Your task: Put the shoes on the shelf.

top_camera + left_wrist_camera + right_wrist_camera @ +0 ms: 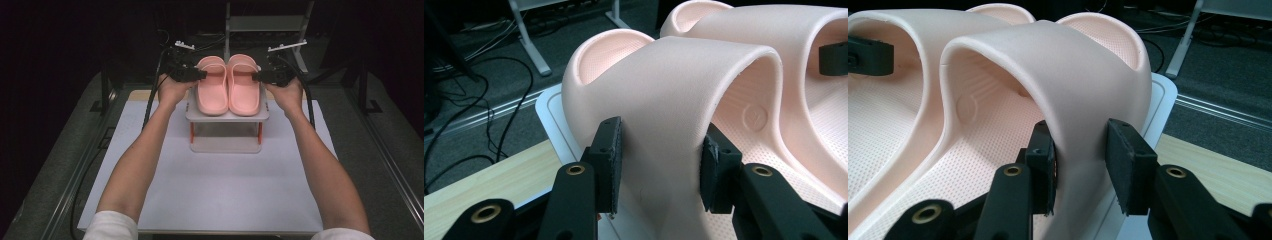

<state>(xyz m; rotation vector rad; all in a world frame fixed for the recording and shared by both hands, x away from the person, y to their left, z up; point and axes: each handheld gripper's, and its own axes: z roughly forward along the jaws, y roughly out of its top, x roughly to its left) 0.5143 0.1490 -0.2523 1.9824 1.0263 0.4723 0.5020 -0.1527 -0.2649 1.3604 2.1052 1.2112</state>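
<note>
On the stand (227, 116), left gripper (659, 160) clamps one slipper's (674, 100) strap; right gripper (1080, 167) straddles the other slipper (1068, 75) (outer pad apart).

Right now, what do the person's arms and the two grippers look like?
Both forearms are bare, with white short sleeves at the frame's bottom. Each gripper, left gripper and right gripper, is black with two flat padded jaws, brass-coloured rivets, a trailing black cable and a pale plate on top.

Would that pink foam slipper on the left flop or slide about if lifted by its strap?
Probably not much. The left pink foam slipper has a thick moulded strap holding its arch, so it looks springy yet firm. It seems light, and its matte, dimpled surface should grip the left gripper pads.
</note>
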